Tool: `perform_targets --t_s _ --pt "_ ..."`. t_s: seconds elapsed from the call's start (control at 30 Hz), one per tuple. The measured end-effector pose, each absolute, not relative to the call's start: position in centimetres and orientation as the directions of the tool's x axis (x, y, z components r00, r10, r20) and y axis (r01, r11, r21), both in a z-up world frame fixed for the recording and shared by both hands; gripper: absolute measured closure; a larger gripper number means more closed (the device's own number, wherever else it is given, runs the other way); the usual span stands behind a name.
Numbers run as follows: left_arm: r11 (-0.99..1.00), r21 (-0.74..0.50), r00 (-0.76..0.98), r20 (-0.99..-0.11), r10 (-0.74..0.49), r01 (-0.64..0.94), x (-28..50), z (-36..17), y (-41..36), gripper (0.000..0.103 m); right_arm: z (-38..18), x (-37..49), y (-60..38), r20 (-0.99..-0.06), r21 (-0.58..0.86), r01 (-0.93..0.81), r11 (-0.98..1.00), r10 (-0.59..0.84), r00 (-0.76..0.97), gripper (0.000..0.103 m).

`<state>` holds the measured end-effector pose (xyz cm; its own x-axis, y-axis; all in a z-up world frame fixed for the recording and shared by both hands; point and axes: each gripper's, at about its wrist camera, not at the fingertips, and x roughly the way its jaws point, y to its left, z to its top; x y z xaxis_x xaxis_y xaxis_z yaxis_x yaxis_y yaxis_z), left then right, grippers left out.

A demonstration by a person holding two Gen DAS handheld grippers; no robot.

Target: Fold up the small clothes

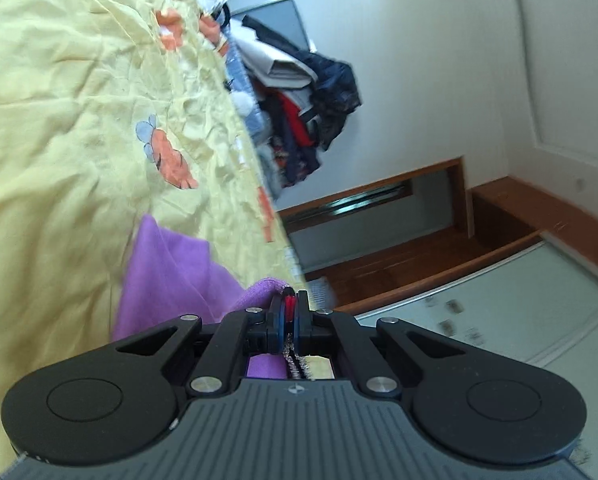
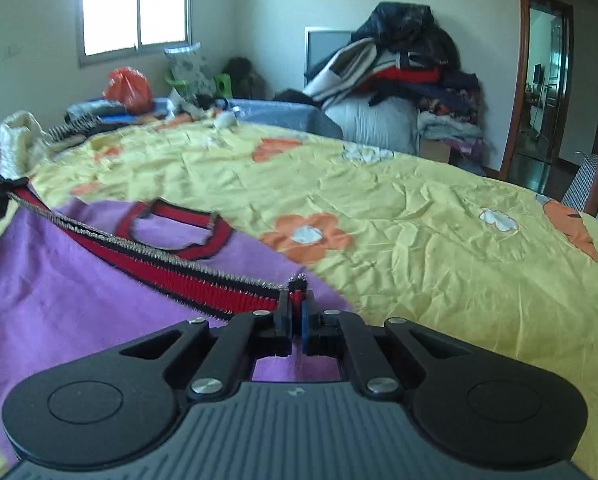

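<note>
Both hand-held grippers are pinched tight on the same little purple garment point(image 2: 59, 300), a soft fleecy thing lying spread on the bed. The right hand-held gripper point(image 2: 295, 304) has its fingers closed on the end of the red ribbed trim point(image 2: 203, 284), a knit band edged in black with a fuzzy silver fringe, running diagonally across the fabric toward a curved red neckline point(image 2: 179, 236). The left hand-held gripper point(image 1: 290, 308) is tilted sideways and clamps a folded purple edge with a bit of that red trim between its fingers. Underneath is a crinkly pale yellow bedsheet point(image 2: 399, 216) with orange and white flower patches. A heap of dark clothes point(image 2: 403, 64) sits stacked in the back.
</note>
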<state>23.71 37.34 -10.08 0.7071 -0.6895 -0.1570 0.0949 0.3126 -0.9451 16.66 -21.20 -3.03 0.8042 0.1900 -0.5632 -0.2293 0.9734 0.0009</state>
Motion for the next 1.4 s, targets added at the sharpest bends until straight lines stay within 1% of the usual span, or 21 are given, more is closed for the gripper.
perform_targets --t_s 0.27,0.43,0.47,0.5,0.53,0.57,0.6,0.63,0.67,0.73,0.8,0.87,0.93,1.03,1.1,1.13,1.17,1.23,1.27,1.33,1.4 --pt "0.329 -0.943 0.704 -0.203 -0.681 0.046 25.8 -11.5 37.5 0.100 -5.0 20.4 -21.6 -0.603 -0.006 -0.229 0.973 0.179 0.777 0.099" --pt "0.326 -0.942 0.742 -0.277 -0.611 -0.084 24.6 -14.1 40.2 0.101 -6.8 21.9 -20.9 -0.637 -0.027 -0.227 0.973 0.158 0.755 0.097" --pt "0.318 -0.940 0.748 -0.299 -0.592 -0.124 24.5 -14.6 41.2 0.101 -7.4 22.4 -20.7 -0.661 -0.043 -0.227 0.973 0.143 0.737 0.088" --pt "0.292 -0.948 0.762 -0.283 -0.583 -0.128 24.2 -15.0 42.1 0.101 -7.6 22.7 -20.8 -0.671 -0.029 -0.209 0.977 0.136 0.729 0.083" --pt "0.296 -0.946 0.771 -0.285 -0.569 -0.131 23.8 -14.7 43.0 0.100 -7.3 22.6 -21.1 -0.664 -0.019 -0.186 0.982 0.127 0.736 0.065" --pt "0.312 -0.942 0.768 -0.288 -0.572 -0.120 23.2 -14.0 43.6 0.100 -6.6 22.3 -21.4 -0.663 -0.008 -0.164 0.986 0.118 0.739 0.038" --pt "0.317 -0.945 0.756 -0.265 -0.599 -0.080 22.6 -13.2 43.8 0.099 -5.8 21.6 -21.8 -0.647 0.019 -0.152 0.988 0.128 0.752 0.029" --pt "0.326 -0.945 0.734 -0.245 -0.633 -0.035 21.8 -12.2 43.9 0.092 -5.0 20.4 -22.4 -0.619 0.065 -0.150 0.986 0.158 0.770 0.026" --pt "0.358 -0.934 0.708 -0.255 -0.658 -0.004 20.8 -11.1 43.7 0.076 -4.2 19.0 -23.0 -0.600 0.121 -0.155 0.980 0.197 0.775 0.026" --pt "0.402 -0.915 0.648 -0.283 -0.707 0.039 18.3 -9.6 43.1 0.055 -3.4 16.2 -23.8 -0.588 0.210 -0.136 0.968 0.236 0.773 0.026" --pt "0.396 -0.916 0.590 -0.284 -0.756 0.068 15.6 -9.2 42.6 0.054 -3.2 12.5 -24.3 -0.575 0.271 -0.126 0.954 0.265 0.774 0.026" --pt "0.424 -0.904 0.554 -0.328 -0.765 0.049 13.3 -9.6 42.4 0.054 -3.5 8.6 -24.5 -0.572 0.307 -0.095 0.947 0.264 0.777 0.026" --pt "0.418 -0.908 0.532 -0.340 -0.776 0.028 11.8 -10.5 42.2 0.054 -4.3 5.6 -24.8 -0.584 0.368 -0.071 0.927 0.290 0.758 0.026" --pt "0.388 -0.922 0.517 -0.333 -0.789 -0.001 10.8 -12.1 42.0 0.055 -5.4 2.1 -24.5 -0.597 0.396 -0.041 0.917 0.291 0.747 0.026" --pt "0.429 -0.903 0.517 -0.380 -0.767 -0.027 10.8 -12.4 42.0 0.057 -5.6 0.7 -24.2 -0.606 0.397 -0.021 0.918 0.279 0.745 0.026" --pt "0.446 -0.895 0.532 -0.389 -0.752 -0.024 10.7 -12.2 42.3 0.055 -5.7 0.1 -24.0 -0.602 0.406 -0.023 0.914 0.286 0.746 0.026" --pt "0.449 -0.893 0.547 -0.388 -0.742 -0.025 10.7 -12.0 42.8 0.047 -5.8 -0.3 -23.9 -0.600 0.414 -0.023 0.910 0.292 0.744 0.025" --pt "0.420 -0.907 0.557 -0.367 -0.745 -0.036 10.7 -12.2 43.5 0.040 -6.0 -1.0 -23.7 -0.603 0.417 -0.007 0.909 0.282 0.746 0.025" --pt "0.423 -0.906 0.544 -0.367 -0.755 -0.023 10.5 -12.1 43.3 0.038 -6.2 -1.3 -23.6 -0.606 0.429 -0.009 0.903 0.295 0.739 0.025" --pt "0.477 -0.879 0.518 -0.416 -0.747 -0.019 10.7 -11.5 42.9 0.037 -6.6 -1.5 -23.5 -0.613 0.439 -0.006 0.899 0.304 0.729 0.025" --pt "0.464 -0.886 0.503 -0.400 -0.766 0.001 10.8 -10.9 42.8 0.027 -6.9 -1.8 -23.7 -0.611 0.466 0.003 0.885 0.319 0.724 0.025"
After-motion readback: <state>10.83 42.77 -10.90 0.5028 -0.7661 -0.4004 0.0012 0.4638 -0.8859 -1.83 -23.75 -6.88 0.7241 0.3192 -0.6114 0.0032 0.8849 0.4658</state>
